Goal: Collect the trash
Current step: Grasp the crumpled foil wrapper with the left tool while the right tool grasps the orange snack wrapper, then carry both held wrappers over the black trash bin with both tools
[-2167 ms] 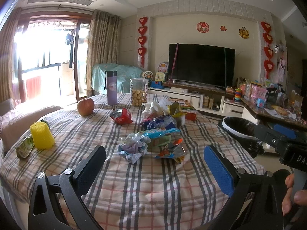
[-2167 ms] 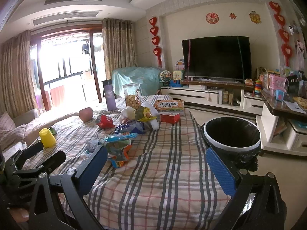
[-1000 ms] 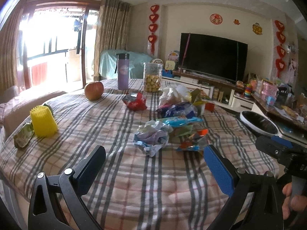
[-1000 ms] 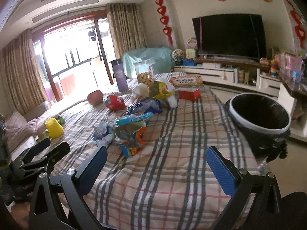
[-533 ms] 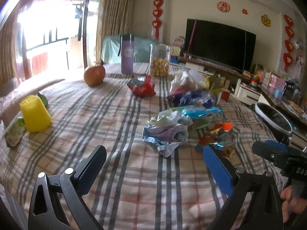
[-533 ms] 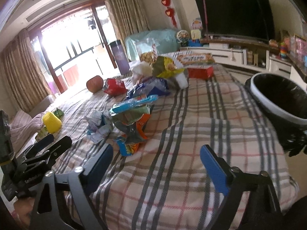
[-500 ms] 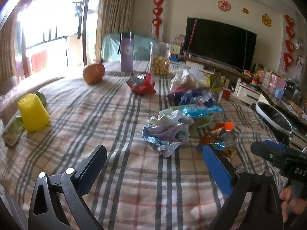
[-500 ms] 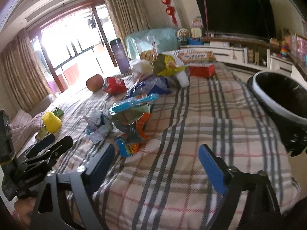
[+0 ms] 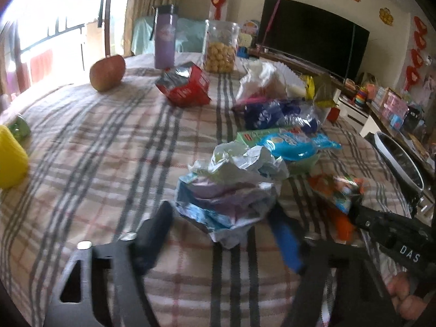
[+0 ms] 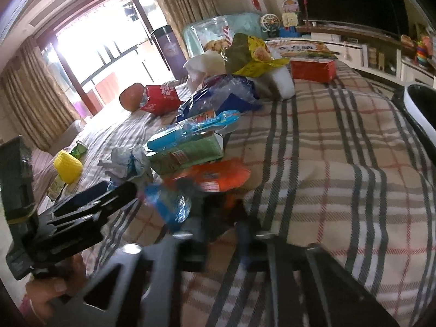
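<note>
Wrappers lie in a heap on the plaid tablecloth [image 9: 81, 147]. My left gripper [image 9: 220, 226] is open with its fingers on either side of a crumpled white and blue wrapper [image 9: 231, 188], jaws narrower than before. My right gripper [image 10: 218, 218] has its jaws close together around the near end of an orange snack wrapper [image 10: 215, 174]; blur hides whether they grip it. The same orange wrapper [image 9: 335, 188] shows in the left wrist view. A black trash bin [image 9: 400, 160] with a white rim stands off the table's right edge, also in the right wrist view [image 10: 419, 109].
Further back lie a green box [image 10: 188, 150], a blue packet [image 9: 288, 147], a dark blue bag [image 9: 275, 111], a red bag [image 9: 185, 87], an apple [image 9: 107, 72], a purple bottle [image 9: 164, 36], a snack jar [image 9: 220, 46], a red box [image 10: 313, 69] and a yellow cup [image 9: 9, 160].
Both grippers moved forward and down to the trash heap. The left jaws narrowed around the crumpled wrapper. The right jaws closed in on the orange wrapper.
</note>
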The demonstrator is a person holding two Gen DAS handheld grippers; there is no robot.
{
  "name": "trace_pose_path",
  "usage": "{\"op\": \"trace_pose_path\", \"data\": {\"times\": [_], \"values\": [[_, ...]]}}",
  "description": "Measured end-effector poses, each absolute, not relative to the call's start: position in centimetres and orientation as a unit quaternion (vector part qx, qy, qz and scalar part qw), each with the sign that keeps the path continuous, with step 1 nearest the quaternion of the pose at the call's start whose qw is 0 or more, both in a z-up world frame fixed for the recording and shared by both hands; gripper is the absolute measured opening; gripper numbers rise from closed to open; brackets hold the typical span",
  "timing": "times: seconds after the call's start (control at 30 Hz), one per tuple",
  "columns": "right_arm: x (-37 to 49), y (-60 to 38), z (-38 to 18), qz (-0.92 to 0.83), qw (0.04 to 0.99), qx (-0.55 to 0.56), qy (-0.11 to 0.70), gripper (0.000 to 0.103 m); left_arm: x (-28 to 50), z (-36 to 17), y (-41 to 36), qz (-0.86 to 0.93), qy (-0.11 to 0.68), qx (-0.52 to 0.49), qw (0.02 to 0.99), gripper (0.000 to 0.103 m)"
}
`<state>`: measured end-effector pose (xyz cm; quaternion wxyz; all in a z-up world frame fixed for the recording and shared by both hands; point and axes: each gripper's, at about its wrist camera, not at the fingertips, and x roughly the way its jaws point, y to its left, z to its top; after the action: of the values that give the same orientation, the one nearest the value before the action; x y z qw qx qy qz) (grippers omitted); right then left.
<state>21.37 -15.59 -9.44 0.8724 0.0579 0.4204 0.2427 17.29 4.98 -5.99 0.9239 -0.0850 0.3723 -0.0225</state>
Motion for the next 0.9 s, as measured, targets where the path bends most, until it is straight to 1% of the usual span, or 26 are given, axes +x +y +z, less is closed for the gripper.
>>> {"op": "trace_pose_path", "data": {"times": [0.03, 0.1, 0.13, 0.2, 0.3, 0.37, 0.57, 0.9], "values": [[21.3, -15.7, -9.4, 0.246, 0.872, 0.060, 0.420, 0.006, 17.4, -6.0, 4.9, -0.022, 0.367, -0.083, 0.926, 0.059], [21.1, -16.2, -9.4, 0.251, 0.872, 0.065, 0.416, 0.005, 17.2, -5.8, 4.9, -0.022, 0.359, -0.078, 0.930, 0.048], [21.1, -16.2, -9.3, 0.254, 0.871, 0.067, 0.414, 0.005, 17.2, -5.9, 4.7, -0.022, 0.356, -0.076, 0.931, 0.046], [20.9, -16.5, -9.2, 0.256, 0.872, 0.070, 0.411, 0.004, 16.8, -5.9, 4.3, -0.023, 0.350, -0.073, 0.934, 0.035], [20.5, -16.9, -9.0, 0.259, 0.873, 0.073, 0.406, 0.004, 16.0, -5.7, 3.9, -0.027, 0.347, -0.074, 0.935, 0.026], [20.3, -17.3, -8.7, 0.259, 0.874, 0.076, 0.403, 0.003, 15.6, -5.5, 3.5, -0.034, 0.348, -0.078, 0.934, 0.023], [19.6, -19.3, -7.5, 0.256, 0.882, 0.086, 0.387, 0.003, 13.8, -4.5, 1.8, -0.065, 0.349, -0.083, 0.931, 0.018], [18.9, -24.6, -6.5, 0.223, 0.895, 0.105, 0.372, 0.003, 13.0, -2.9, -3.2, -0.124, 0.349, -0.062, 0.927, 0.018]]}}
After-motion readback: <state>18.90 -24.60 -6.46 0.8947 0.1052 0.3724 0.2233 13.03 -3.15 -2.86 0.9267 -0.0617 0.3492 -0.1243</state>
